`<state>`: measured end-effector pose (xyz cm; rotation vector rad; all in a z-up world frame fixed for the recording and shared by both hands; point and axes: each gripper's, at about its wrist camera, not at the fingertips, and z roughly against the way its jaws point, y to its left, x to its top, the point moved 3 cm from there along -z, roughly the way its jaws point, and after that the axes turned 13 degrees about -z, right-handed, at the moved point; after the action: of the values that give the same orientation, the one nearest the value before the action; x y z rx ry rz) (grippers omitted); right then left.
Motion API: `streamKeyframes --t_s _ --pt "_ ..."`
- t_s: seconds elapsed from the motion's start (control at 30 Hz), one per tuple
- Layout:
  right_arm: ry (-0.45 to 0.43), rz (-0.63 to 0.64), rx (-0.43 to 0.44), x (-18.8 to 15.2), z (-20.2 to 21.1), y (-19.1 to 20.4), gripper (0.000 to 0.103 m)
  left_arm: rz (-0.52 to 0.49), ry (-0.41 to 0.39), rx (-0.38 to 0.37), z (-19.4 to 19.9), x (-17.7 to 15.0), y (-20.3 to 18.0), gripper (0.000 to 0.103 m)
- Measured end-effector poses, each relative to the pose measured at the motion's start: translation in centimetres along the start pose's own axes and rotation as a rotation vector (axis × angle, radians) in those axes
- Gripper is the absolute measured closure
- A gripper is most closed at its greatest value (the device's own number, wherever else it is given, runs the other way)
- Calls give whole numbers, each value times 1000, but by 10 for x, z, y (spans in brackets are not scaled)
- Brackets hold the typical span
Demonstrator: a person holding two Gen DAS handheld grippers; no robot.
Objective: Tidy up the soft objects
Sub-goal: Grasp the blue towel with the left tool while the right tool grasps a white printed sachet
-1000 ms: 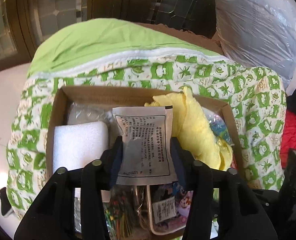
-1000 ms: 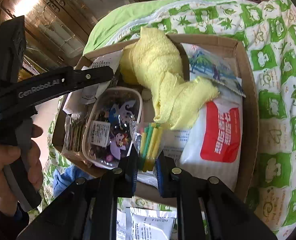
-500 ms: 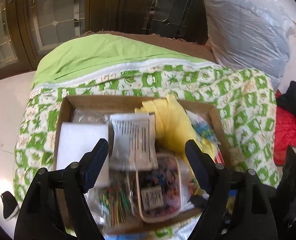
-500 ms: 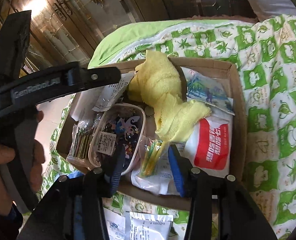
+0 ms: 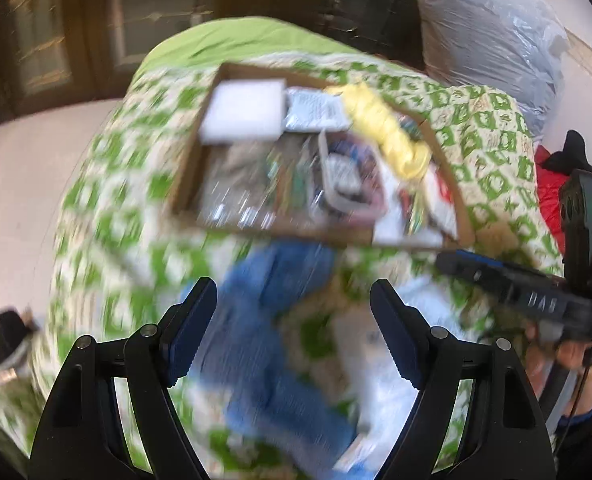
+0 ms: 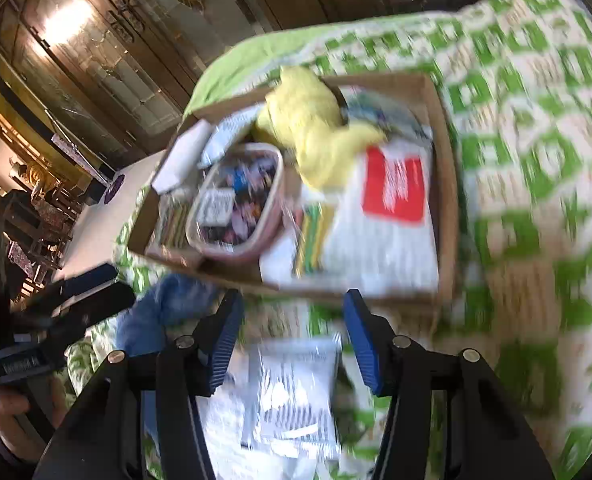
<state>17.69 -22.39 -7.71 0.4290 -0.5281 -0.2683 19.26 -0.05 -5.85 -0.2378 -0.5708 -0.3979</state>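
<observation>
Now that both grippers have been drawn back from the cardboard box (image 5: 191,184), each is seen empty over the green patterned quilt (image 5: 107,208) in front of it. A second ago a printed sachet was clamped in the left gripper (image 5: 293,328) above the box, and a packet of coloured sticks (image 6: 310,236) was pinched in the right gripper (image 6: 291,332); both have since been let go. The sachet (image 5: 314,110) is now seen lying in the box far ahead of the left gripper, between a white foam block (image 5: 243,110) and a yellow towel (image 5: 384,128), and the sticks lie near the box's front wall, just ahead of the right gripper. The left jaws are held wide apart with nothing between them; the right jaws are opening, and nothing is gripped there either. Directly beneath the left gripper a blue cloth (image 5: 271,344) is spread on the quilt, and beneath the right gripper another printed packet (image 6: 296,384) is seen, outside the box. Both frames are blurred by motion, so finer detail cannot be told. It is judged that two placements have been completed and that the loose items below are likely to be collected next
</observation>
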Motion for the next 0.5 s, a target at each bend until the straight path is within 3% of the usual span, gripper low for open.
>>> streamKeyframes --t_s 0.1,0.23,0.4,0.5 --pt "28 -18 -16 -12 -2 -6 50 50 34 -6 -3 -16 6 23" --pt "39 -3 -40 -21 -3 -6 50 43 18 13 -3 -11 6 23" --pt "46 51 -82 -30 -11 4 50 63 57 36 -11 -17 13 23" --pt "58 83 -99 -35 -18 10 42 71 88 34 -18 -20 14 23"
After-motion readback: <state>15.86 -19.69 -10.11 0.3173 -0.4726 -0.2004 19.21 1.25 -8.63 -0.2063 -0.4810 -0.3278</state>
